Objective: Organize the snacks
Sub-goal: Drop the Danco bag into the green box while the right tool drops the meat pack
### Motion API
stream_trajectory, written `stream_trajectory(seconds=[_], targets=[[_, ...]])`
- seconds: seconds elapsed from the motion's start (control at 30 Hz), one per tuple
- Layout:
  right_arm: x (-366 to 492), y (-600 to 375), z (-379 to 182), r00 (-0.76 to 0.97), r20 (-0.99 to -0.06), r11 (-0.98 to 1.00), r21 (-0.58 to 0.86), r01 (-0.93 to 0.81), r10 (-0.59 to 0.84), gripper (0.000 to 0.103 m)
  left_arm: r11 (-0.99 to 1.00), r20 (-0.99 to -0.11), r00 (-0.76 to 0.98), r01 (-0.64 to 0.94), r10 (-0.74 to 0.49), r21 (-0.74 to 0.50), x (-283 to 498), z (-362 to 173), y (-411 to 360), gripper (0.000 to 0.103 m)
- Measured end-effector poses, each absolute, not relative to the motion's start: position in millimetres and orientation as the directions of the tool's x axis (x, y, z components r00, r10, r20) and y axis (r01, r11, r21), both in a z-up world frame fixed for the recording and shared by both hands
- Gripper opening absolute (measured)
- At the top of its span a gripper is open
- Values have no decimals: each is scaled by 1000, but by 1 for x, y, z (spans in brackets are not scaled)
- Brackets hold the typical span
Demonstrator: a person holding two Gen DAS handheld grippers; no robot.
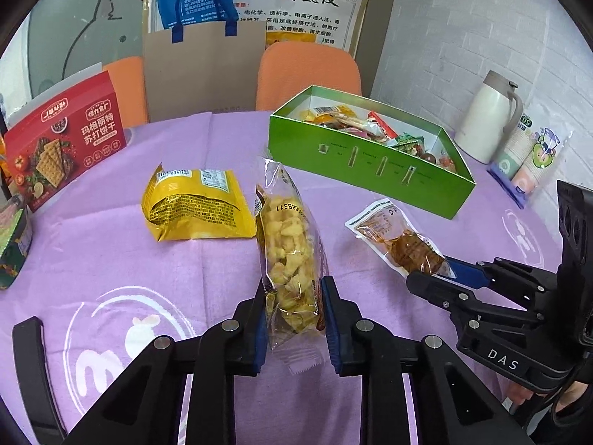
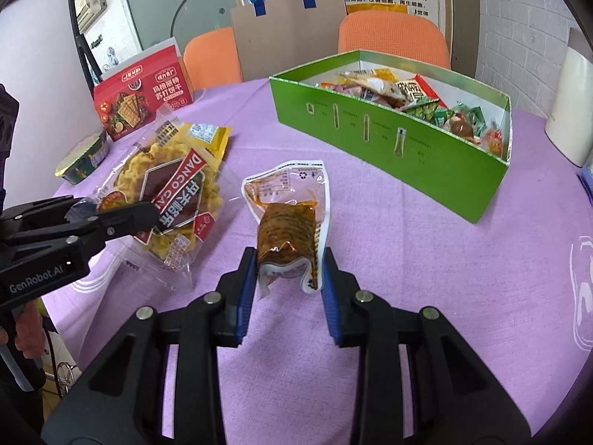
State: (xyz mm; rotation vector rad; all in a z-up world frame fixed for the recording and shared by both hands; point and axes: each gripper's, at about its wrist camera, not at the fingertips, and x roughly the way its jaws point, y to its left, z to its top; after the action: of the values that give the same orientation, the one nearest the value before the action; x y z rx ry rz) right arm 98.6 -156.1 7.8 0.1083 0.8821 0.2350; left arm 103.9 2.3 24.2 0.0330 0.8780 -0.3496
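My left gripper (image 1: 294,296) is shut on a clear bag of yellow puffed snacks (image 1: 289,244), held edge-on above the purple tablecloth; the same bag (image 2: 166,200) shows a red label in the right wrist view. My right gripper (image 2: 289,263) is shut on a small clear pouch of brown saucy snack (image 2: 289,230), lifted slightly; that pouch (image 1: 400,237) appears right of the puffed bag, with the right gripper (image 1: 433,276) behind it. A green box (image 1: 370,170) holding several snacks stands at the back right. A yellow packet (image 1: 196,204) lies flat, left of centre.
A red cracker box (image 1: 63,141) stands at the left edge, a round foil-lidded tub (image 2: 83,161) near it. A white thermos (image 1: 489,115) and a pack of paper cups (image 1: 530,159) sit at the far right. Orange chairs (image 1: 307,74) stand behind the table.
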Motion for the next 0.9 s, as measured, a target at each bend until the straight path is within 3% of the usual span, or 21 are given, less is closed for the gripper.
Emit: stream_trajectory(seconds=[0.3,0.57,0.9], targets=[[100,-181,37,683,-694,972,199,-124,229,35,940,-698,652,327,-296,-94,116,64,-9,25],[127,-230,68,768,-631,986,165,-11,114,35,917,-590,718,386,-370,-105,159,120,-44,25],[202,-271,45,760,-649,986,129,105,4,35,909,-618,677,381,-400,-170,261,98,-98,25]])
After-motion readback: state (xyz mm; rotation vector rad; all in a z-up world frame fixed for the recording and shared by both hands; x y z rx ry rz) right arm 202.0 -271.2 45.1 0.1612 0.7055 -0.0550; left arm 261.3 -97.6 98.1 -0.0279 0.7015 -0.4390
